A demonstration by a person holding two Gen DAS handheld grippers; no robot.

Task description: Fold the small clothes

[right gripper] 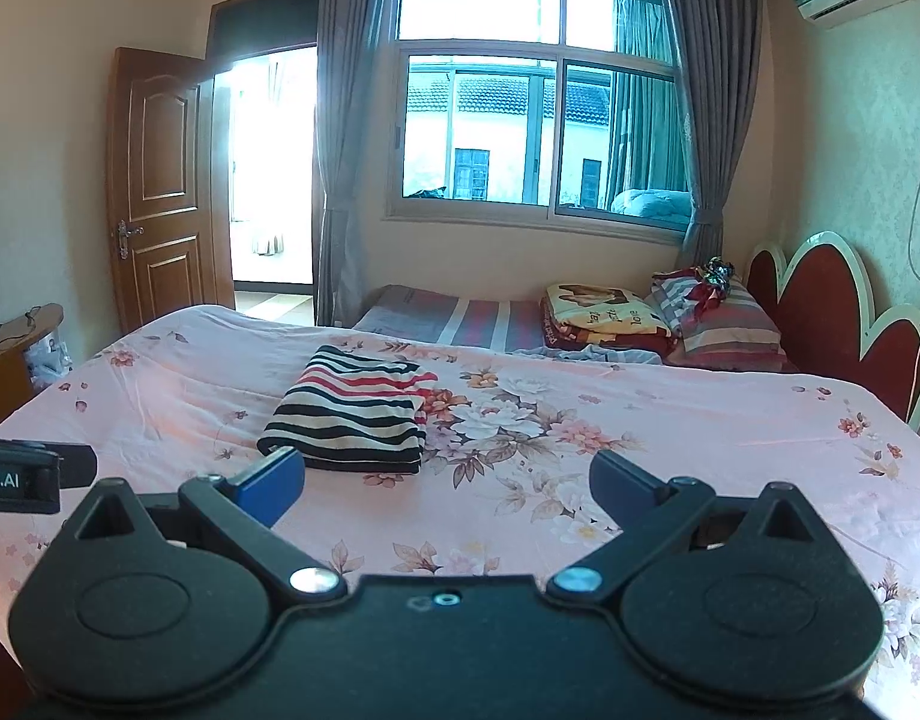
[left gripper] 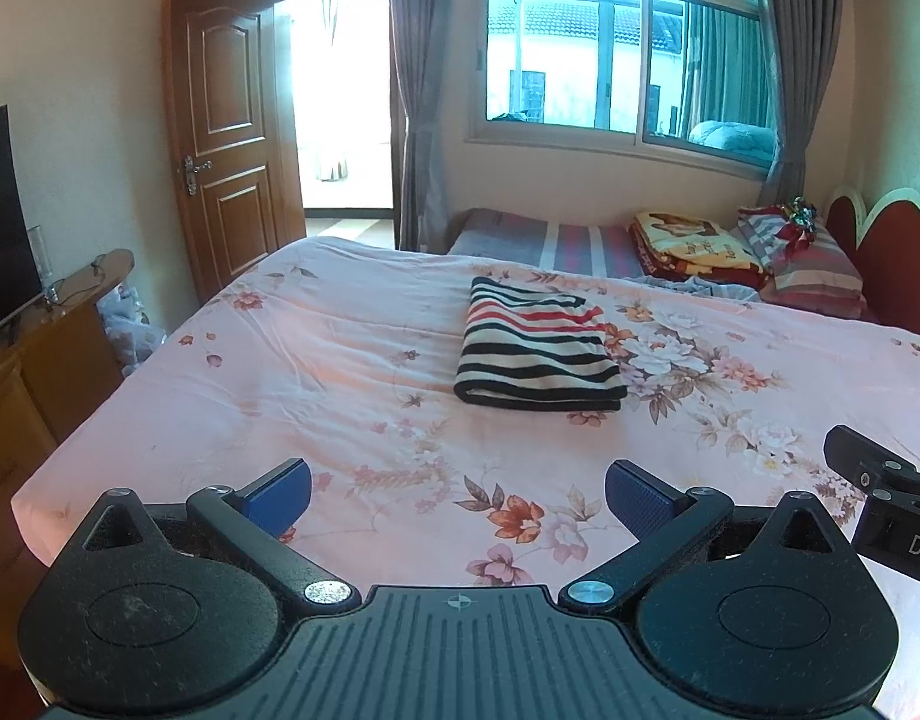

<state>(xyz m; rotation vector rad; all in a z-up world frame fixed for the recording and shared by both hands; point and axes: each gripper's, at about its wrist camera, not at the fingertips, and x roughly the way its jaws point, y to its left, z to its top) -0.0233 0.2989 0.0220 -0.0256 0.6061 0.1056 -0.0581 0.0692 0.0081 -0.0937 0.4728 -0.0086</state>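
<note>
Both grippers hang level over the near edge of the bed, pointing across it toward the window wall. Seen from its own camera, the left gripper (left gripper: pixel 458 495) has its blue-padded fingers (left gripper: pixel 637 495) spread wide apart with nothing between them, only the pink floral quilt (left gripper: pixel 315 360) below. The right gripper (right gripper: pixel 447 486) is likewise spread wide and empty, its left pad (right gripper: pixel 273 483) overlapping the near corner of the garment in the picture, though whether it touches the cloth cannot be told. Each tool shows at the other view's side edge as a black piece cut off by the frame, so the two sit side by side; the hands holding them are out of sight. Toward the middle of the quilt, well clear of its edges, lies the folded striped garment (left gripper: pixel 538 348), a neat flat rectangle in black, cream and red bands; what kind of clothing it is cannot be made out. Beyond it, near the heart-shaped red headboard (right gripper: pixel 832 312) at the far right corner, a folded printed blanket (right gripper: pixel 604 312) and a striped pillow (right gripper: pixel 730 324) rest on a lower striped mattress. Behind stand the wooden door (left gripper: pixel 225 138), open, and the window (left gripper: pixel 622 60) with grey curtains (left gripper: pixel 423 108).
</note>
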